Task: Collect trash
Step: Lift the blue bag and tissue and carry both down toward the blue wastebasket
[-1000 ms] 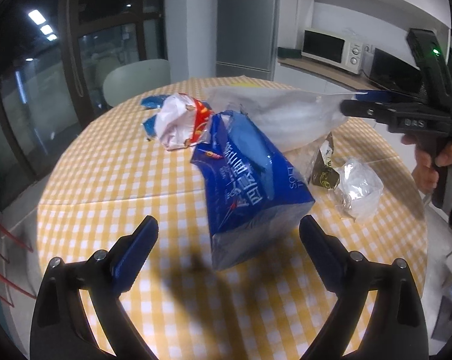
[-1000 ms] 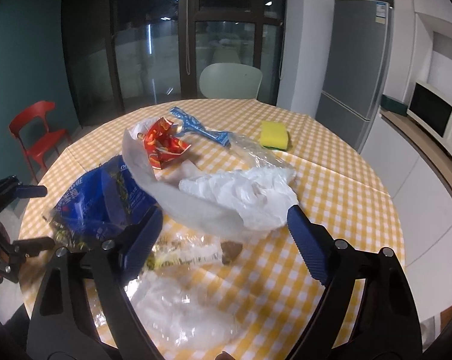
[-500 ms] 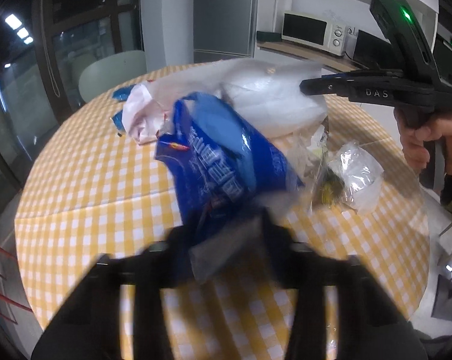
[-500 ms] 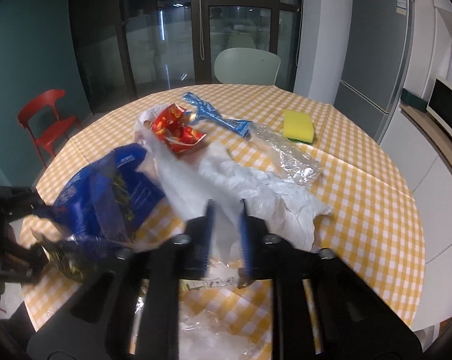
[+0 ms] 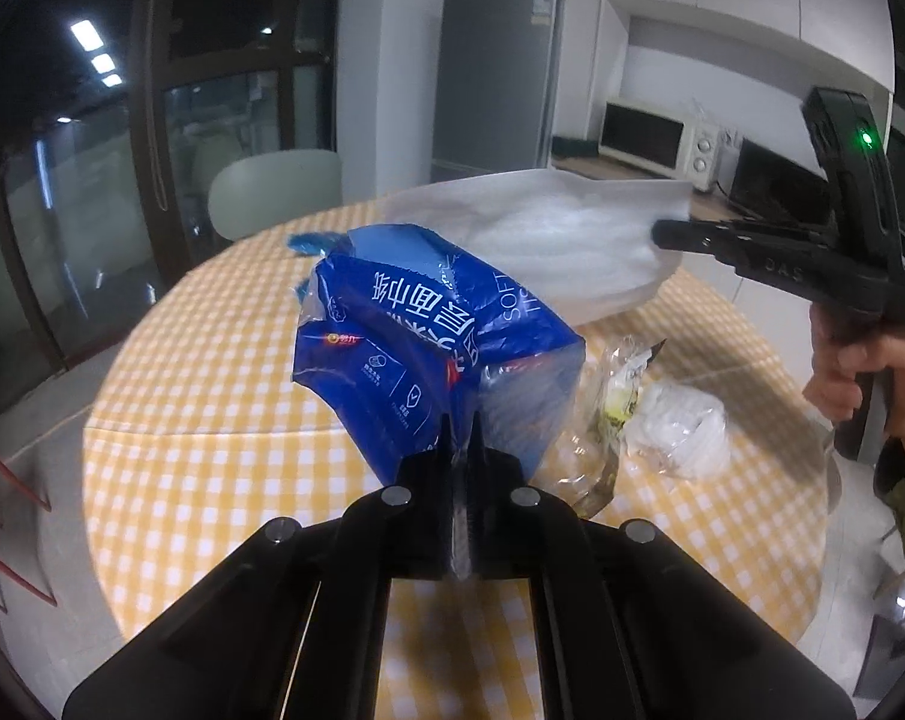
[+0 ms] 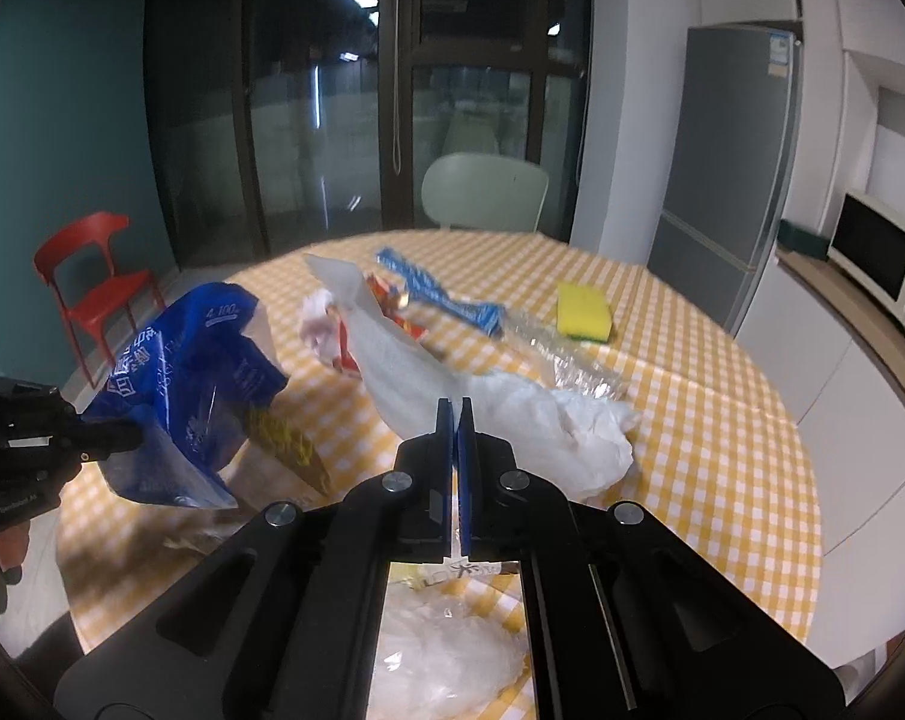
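Observation:
My left gripper (image 5: 461, 426) is shut on the edge of a blue tissue wrapper (image 5: 428, 348) and holds it lifted above the yellow checked table (image 5: 212, 432). It also shows in the right wrist view (image 6: 182, 384). My right gripper (image 6: 455, 414) is shut on the rim of a white plastic bag (image 6: 488, 408), raised off the table; the bag also shows in the left wrist view (image 5: 572, 246). A red snack wrapper (image 6: 392, 312), a blue wrapper (image 6: 440, 294) and clear film (image 6: 560, 360) lie behind the bag.
A clear crumpled bag (image 5: 680, 432) and a yellow-green wrapper (image 5: 620, 396) lie near the table's right side. A yellow sponge (image 6: 584, 312) sits at the far side. A pale chair (image 6: 482, 192), a red chair (image 6: 92, 276) and a fridge (image 6: 734, 168) stand around the table.
Both grippers went from open to shut. The left one closed on the blue wrapper and lifted it; the right one closed on the white bag's rim and raised it.

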### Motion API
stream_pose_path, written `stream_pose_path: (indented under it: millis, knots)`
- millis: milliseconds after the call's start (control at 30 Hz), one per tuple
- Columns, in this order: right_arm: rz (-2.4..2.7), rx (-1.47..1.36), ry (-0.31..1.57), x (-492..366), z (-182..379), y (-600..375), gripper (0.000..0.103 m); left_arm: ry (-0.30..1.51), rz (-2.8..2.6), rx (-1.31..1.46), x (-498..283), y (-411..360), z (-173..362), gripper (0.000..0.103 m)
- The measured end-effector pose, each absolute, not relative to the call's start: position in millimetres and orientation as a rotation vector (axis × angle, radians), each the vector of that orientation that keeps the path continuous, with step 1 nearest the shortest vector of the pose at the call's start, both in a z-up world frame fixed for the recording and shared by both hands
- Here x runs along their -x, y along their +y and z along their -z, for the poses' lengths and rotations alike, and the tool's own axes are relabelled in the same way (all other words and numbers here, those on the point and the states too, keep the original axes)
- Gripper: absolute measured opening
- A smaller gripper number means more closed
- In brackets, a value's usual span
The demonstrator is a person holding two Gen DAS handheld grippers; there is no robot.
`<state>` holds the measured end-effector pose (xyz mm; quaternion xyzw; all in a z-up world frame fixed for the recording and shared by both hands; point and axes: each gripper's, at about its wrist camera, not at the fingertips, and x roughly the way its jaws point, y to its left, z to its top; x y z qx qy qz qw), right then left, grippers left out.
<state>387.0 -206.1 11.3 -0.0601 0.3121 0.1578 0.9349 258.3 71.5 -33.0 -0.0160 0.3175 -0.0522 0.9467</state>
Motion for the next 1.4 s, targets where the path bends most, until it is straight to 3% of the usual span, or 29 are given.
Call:
stream_pose_path:
  millis: [867,1400]
  knots:
    - [-0.261,0.080,0.380,-232,-109,-207,0.001,0.464,0.017,0.031,-146,65,-38,0.002]
    - [-0.320,-0.068,0.426,-103,-101,-213,0.001,0.435,0.056,0.050,-35,56,-35,0.002]
